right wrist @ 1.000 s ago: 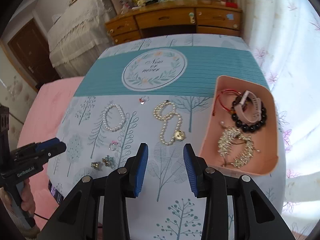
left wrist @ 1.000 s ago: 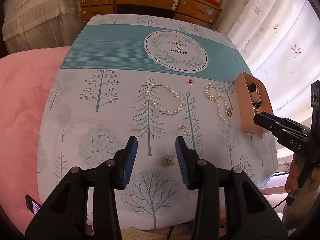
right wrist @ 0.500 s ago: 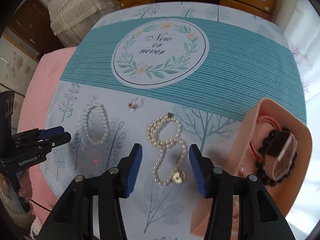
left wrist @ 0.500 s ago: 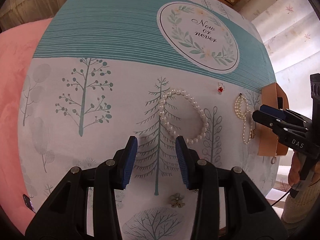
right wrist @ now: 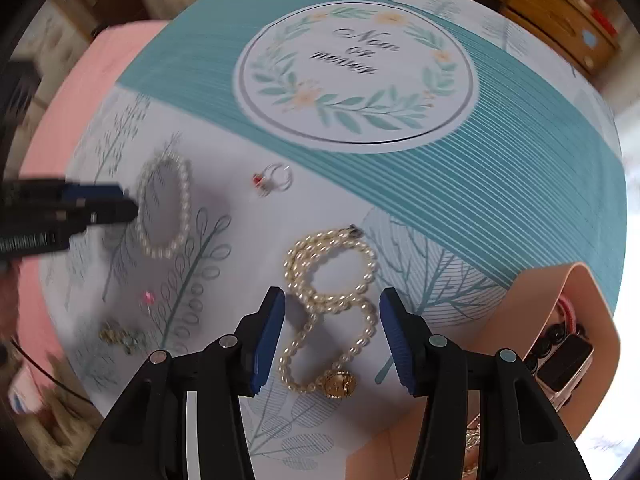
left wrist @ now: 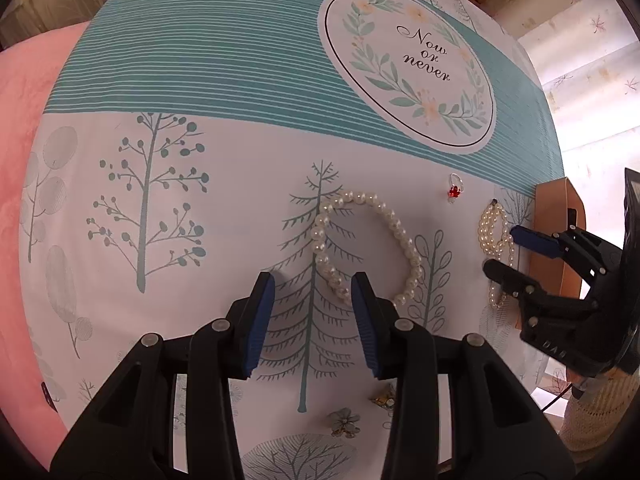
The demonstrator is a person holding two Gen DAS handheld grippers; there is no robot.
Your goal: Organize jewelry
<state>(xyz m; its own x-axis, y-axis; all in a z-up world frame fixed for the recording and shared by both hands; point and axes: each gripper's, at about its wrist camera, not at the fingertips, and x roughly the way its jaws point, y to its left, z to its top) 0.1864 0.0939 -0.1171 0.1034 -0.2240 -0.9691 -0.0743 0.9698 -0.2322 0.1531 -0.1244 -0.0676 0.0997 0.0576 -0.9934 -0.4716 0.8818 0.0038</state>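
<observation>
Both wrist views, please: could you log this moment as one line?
left gripper: open over pearl bracelet | right gripper: open, jaws just widened, astride pearl necklace | tray: holds other jewelry

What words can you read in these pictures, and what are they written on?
"Now or never": inside the round leafy wreath printed on the tablecloth; it reads the same in the right wrist view, slightly blurred.
Upside-down white lettering on the black body of the right gripper, seen from the left wrist: partly cut off, not readable for sure.
White lettering on the left gripper, seen from the right wrist: too blurred to read.
</observation>
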